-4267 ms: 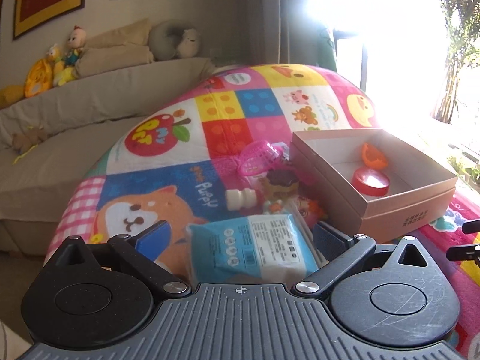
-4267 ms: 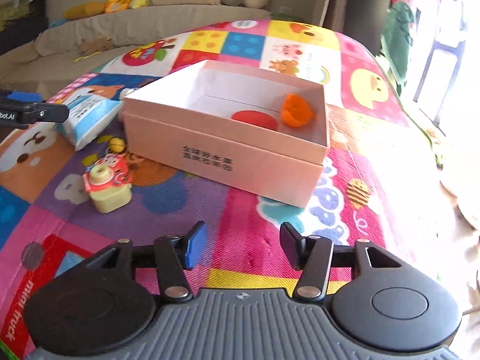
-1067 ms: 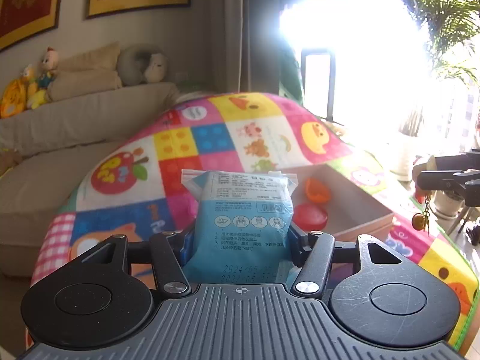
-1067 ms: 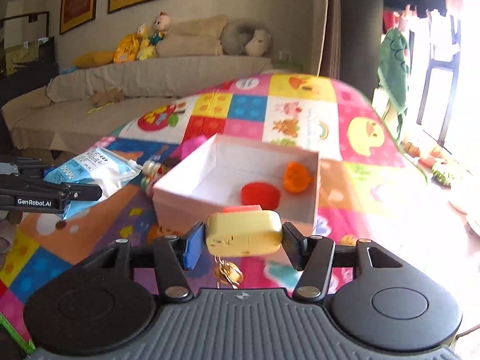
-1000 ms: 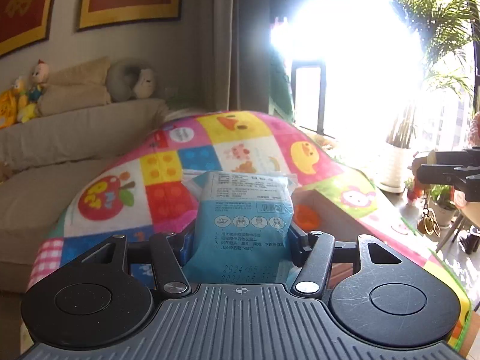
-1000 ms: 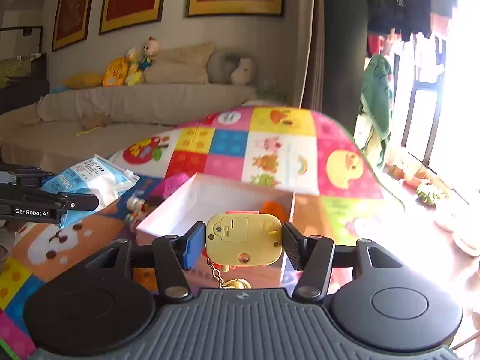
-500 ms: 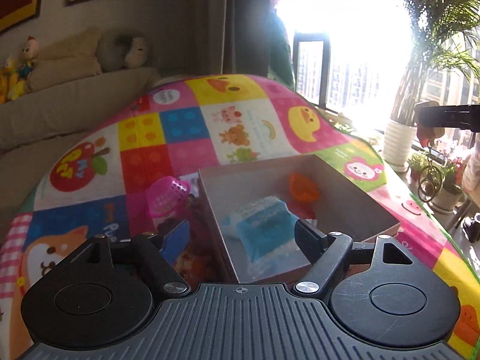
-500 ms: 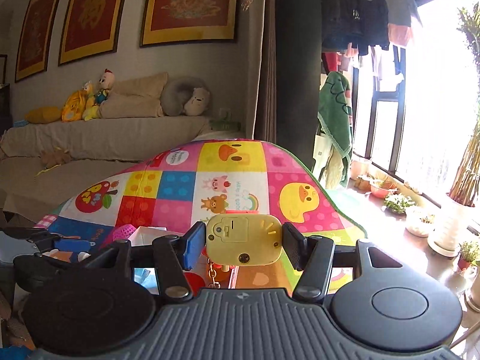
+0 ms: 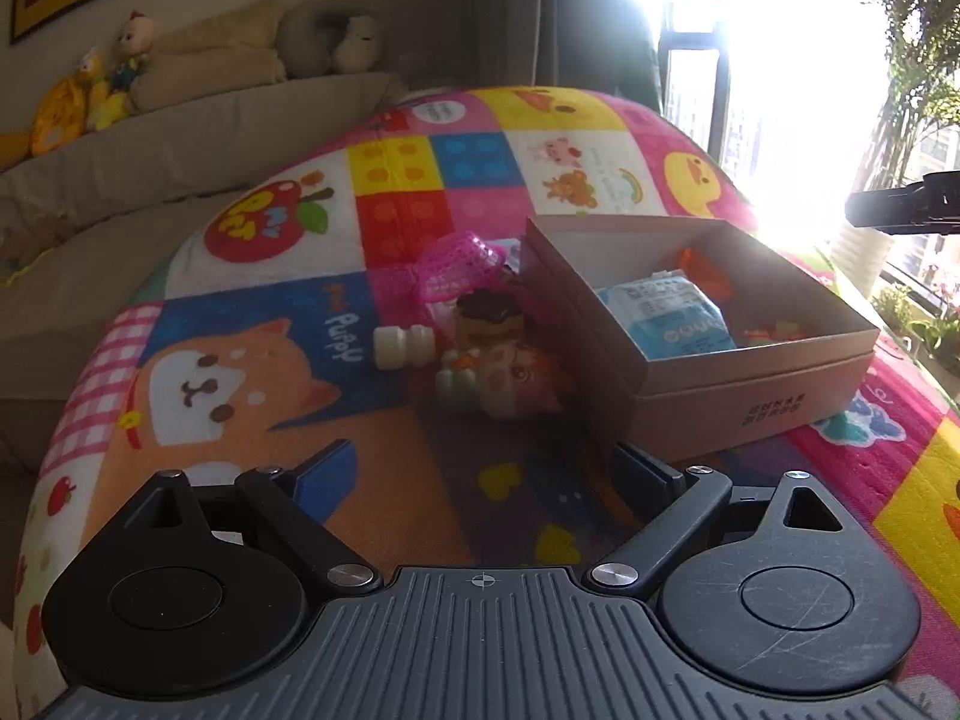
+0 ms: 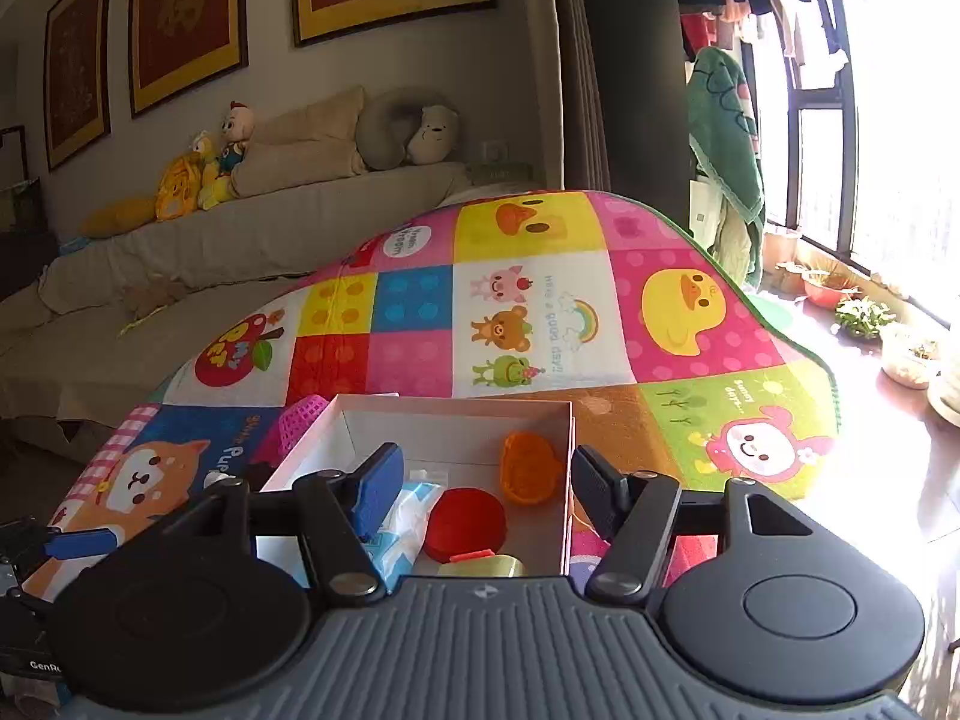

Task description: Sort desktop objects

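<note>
In the left wrist view a pink cardboard box (image 9: 750, 402) stands on the mat at the right, and the blue tissue pack (image 9: 672, 315) lies inside it. My left gripper (image 9: 486, 474) hangs low over the mat in front of the box, its jaws opening with nothing between them. In the right wrist view my right gripper (image 10: 486, 489) hovers over the box (image 10: 456, 420), jaws opening and empty. The yellow toy camera (image 10: 480, 565) lies below in the box, beside a red lid (image 10: 465, 525), an orange piece (image 10: 531, 468) and the blue pack (image 10: 399, 522).
Left of the box lie a pink basket (image 9: 459, 264), a small white bottle (image 9: 403, 347), a toy cake (image 9: 486, 312) and a cat figurine (image 9: 510, 381). The colourful mat (image 9: 252, 360) drops off at its edges. A sofa (image 10: 240, 240) stands behind.
The left gripper let go of the blue pack into the box, opened wide and sank toward the mat. The right gripper moved over the box and released the yellow toy into it.
</note>
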A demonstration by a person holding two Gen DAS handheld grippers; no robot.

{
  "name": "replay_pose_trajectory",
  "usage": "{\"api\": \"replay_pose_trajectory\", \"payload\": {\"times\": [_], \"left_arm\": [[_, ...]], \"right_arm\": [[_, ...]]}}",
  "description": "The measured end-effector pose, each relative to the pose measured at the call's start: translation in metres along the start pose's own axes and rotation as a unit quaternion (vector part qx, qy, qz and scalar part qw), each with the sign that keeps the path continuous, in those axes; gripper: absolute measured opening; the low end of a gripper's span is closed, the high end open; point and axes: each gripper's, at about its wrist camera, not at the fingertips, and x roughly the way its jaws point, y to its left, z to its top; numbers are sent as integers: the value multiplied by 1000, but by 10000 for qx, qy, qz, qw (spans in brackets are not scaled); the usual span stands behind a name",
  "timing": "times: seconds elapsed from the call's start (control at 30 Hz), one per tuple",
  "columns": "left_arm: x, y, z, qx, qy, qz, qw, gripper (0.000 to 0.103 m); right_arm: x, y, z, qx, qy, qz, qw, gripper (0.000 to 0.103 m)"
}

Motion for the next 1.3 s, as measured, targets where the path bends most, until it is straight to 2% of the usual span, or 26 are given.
{"api": "replay_pose_trajectory", "payload": {"times": [0.1,0.27,0.43,0.57,0.63,0.77,0.87,0.93,0.97,1.0,1.03,1.1,1.23,1.3], "left_arm": [[5,10,-5,-176,106,138,9997,95],[8,15,-7,-272,18,187,9995,95],[13,26,-12,-348,-67,429,9985,97],[18,53,-15,-1101,63,166,9938,97],[17,66,-19,-1509,6,90,9885,97],[9,71,-22,-1629,-259,-127,9862,99],[7,70,-22,-1607,-331,-283,9860,99],[5,71,-23,-1669,-402,-316,9846,99],[5,73,-24,-1708,-430,-345,9838,99],[5,74,-24,-1740,-434,-383,9830,99],[5,76,-24,-1795,-423,-422,9819,99],[5,81,-25,-1921,-433,-463,9793,99],[5,86,-26,-2058,-415,-488,9765,99],[3,85,-26,-2032,-438,-462,9771,100]], "right_arm": [[-8,4,-12,-224,58,-69,9997,64],[-7,19,-21,-549,147,-103,9983,73],[10,34,-2,-126,553,580,9967,76],[42,56,34,244,930,972,9906,89],[73,78,59,183,1184,1180,9858,89],[159,111,97,290,1961,1131,9736,89],[234,126,109,250,2428,694,9673,89],[281,127,109,281,2666,185,9632,89],[300,126,107,325,2738,13,9612,88],[315,124,106,356,2809,-127,9590,81],[330,122,103,377,2913,-255,9555,68],[351,117,97,529,3165,-393,9463,55],[363,116,95,974,3401,-219,9351,53],[361,124,90,1124,3537,11,9286,53]]}}
